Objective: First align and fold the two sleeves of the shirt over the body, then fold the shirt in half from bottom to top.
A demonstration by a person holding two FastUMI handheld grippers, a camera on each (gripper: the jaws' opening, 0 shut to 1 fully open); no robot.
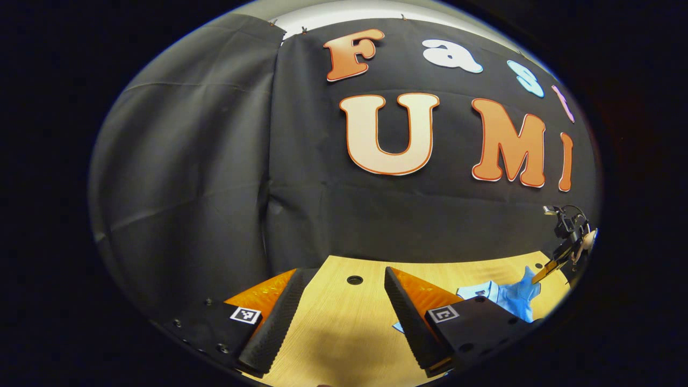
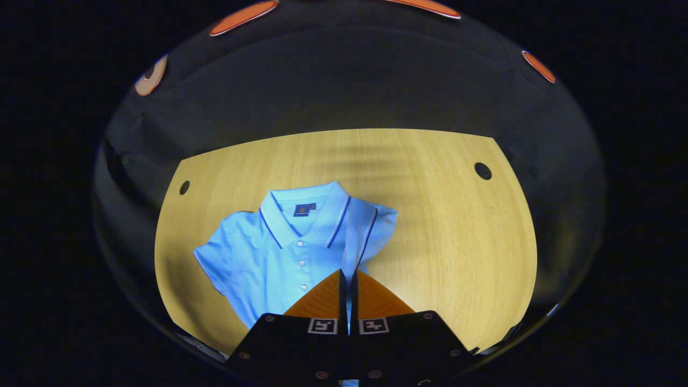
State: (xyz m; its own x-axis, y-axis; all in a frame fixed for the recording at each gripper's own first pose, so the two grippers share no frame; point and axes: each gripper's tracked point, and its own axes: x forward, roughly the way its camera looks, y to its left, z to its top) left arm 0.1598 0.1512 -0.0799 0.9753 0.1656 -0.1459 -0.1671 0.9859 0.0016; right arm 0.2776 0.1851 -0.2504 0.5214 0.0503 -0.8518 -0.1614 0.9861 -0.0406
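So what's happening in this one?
A person is folding a light blue polo shirt on a wooden table. The right tongs are shut on the sleeve on the right of the right gripper view, lifting it over the body. The left tongs hang open over the table, off to the side.

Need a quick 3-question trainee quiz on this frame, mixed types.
1. True or false: the left gripper is shut on the shirt.
2. Which sleeve is already lifted and folded toward the body? A) the one pinched by the right gripper B) the other one, lying flat on the table
3. Fill in: the shirt's collar points ___ the right gripper's camera.

Key: 1 false, its jaws stand open over bare table; 2 A; 3 away from.
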